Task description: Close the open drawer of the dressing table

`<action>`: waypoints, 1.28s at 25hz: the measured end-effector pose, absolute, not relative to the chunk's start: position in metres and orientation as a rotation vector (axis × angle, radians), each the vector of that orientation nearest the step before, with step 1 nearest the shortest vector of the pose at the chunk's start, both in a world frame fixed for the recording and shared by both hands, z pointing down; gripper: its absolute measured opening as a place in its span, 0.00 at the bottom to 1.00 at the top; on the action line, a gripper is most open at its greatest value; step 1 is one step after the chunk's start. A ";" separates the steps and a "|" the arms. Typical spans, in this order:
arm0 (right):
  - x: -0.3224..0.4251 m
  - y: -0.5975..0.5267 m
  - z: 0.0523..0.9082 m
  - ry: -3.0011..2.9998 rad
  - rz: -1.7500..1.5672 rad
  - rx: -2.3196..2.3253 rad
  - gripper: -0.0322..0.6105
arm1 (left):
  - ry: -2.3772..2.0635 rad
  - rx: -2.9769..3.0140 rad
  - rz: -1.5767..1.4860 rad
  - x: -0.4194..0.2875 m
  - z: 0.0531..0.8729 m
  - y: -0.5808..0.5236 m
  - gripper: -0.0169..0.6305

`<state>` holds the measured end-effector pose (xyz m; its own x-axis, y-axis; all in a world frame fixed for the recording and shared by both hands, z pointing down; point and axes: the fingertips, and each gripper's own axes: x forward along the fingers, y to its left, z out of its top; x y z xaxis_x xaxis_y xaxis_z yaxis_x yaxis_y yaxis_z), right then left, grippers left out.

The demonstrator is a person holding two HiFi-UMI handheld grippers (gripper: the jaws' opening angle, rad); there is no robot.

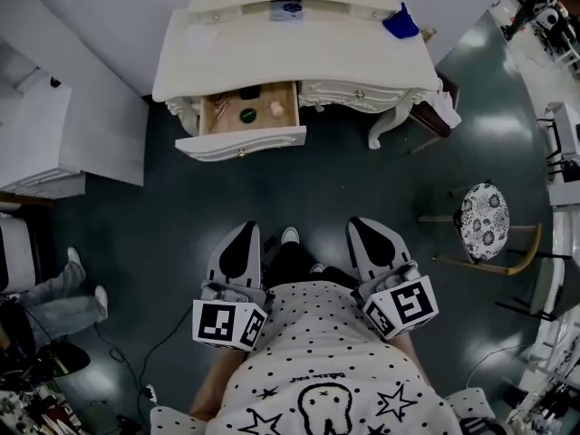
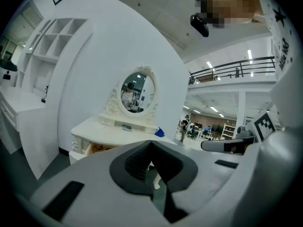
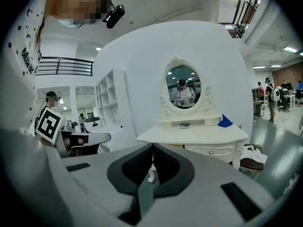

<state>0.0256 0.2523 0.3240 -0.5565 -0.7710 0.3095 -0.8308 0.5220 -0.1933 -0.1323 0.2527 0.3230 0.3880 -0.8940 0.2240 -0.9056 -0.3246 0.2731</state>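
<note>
The cream dressing table [image 1: 299, 48] stands ahead against the white wall. Its left drawer [image 1: 243, 143] is pulled out, with a few small items inside. The right drawer is closed. Both grippers are held low in front of my body, well short of the table and touching nothing. My left gripper [image 1: 245, 228] is shut with nothing between its jaws, tips meeting [image 2: 151, 143]. My right gripper [image 1: 361, 223] is likewise shut and empty [image 3: 152, 148]. The open drawer [image 2: 97, 148] shows past the left jaws. The oval mirror [image 3: 183, 86] and tabletop [image 3: 194, 135] show in the right gripper view.
A blue object [image 1: 401, 23] lies on the tabletop's right end. A stool with a patterned seat [image 1: 483, 220] stands to the right, and a chair with cloth [image 1: 439, 107] sits beside the table. A white cabinet [image 1: 54, 143] and a person's legs [image 1: 63, 297] are on the left.
</note>
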 end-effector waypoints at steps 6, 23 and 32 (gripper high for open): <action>0.011 0.229 0.330 -2.548 0.496 1.404 0.06 | -1.558 2.288 0.044 -0.156 0.328 0.229 0.05; 0.007 0.152 0.349 -2.545 0.554 1.314 0.06 | -1.615 2.181 0.059 -0.165 0.347 0.162 0.05; 0.040 0.059 0.344 -2.585 0.529 1.243 0.06 | -1.780 2.137 0.055 -0.156 0.339 0.078 0.05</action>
